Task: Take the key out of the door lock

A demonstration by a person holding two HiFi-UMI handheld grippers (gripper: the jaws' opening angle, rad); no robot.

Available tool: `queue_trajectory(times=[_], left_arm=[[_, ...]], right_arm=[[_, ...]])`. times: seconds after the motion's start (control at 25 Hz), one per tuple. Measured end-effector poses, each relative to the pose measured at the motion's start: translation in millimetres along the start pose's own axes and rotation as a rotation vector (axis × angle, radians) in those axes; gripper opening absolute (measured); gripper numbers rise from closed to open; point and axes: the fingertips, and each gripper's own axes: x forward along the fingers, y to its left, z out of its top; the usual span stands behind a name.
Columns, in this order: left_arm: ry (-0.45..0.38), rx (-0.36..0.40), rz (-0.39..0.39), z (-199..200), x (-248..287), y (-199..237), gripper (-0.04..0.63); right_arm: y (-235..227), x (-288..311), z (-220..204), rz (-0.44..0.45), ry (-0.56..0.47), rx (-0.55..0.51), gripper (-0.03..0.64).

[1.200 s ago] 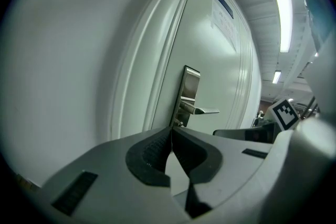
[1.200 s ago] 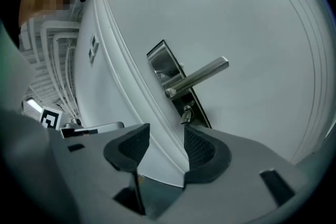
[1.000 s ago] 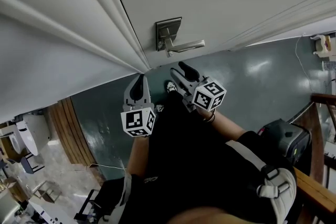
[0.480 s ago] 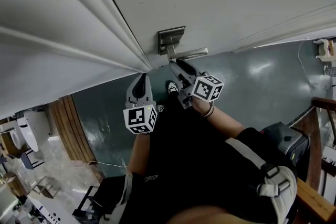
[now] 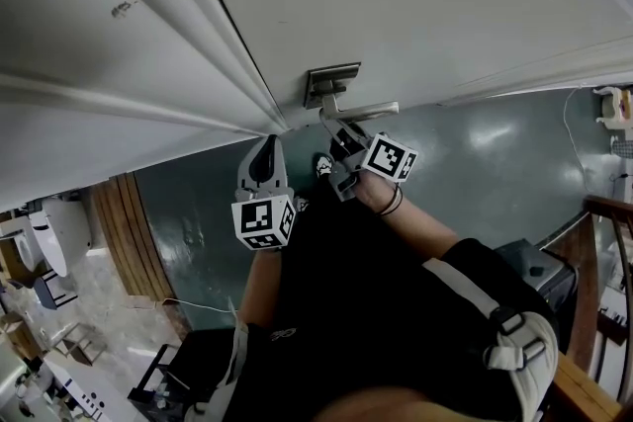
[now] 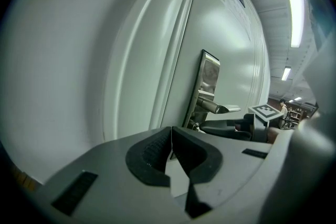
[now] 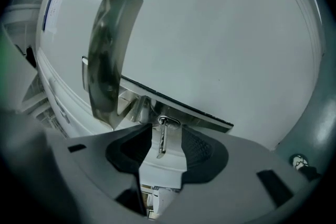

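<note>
On the white door a metal lock plate carries a lever handle. My right gripper reaches in just under that lever. In the right gripper view a silver key sticks out below the lever, edge-on between the two dark pads. The jaws have just been closing, but a gap shows on each side of the key. My left gripper hangs to the left by the door frame, its jaws shut on nothing. The left gripper view shows the plate and the right gripper from the side.
The door frame mouldings run diagonally at the left. Below lies a dark green floor. A wooden rail and a dark case stand at the right. The person's dark clothing fills the lower middle.
My right gripper has risen towards the door, rolled, and now sits under the lever with its jaws around the key. The left gripper has edged slightly closer to the door.
</note>
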Motion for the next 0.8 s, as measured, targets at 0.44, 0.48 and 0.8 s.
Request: queue_trajectory(times=[0.44,0.48,0.8], left_arm=[[-0.009,-0.013,-0.005,0.9,4.0,-3.6,0.025],[-0.009,-0.014,-0.006,0.3,3.5,-4.1,0.025],[-0.015,-0.016,-0.003,-0.7,-2.5,-5.7,0.025]], right_arm=[[-4.9,11.5,3.2,0.012,-0.050,0.171,0.118],[-5.4,11.3,3.1,0.011,-0.054,0.180,0.116],[-5.1,7.2,2.6,0.007,-0.104,0.237,0.069]])
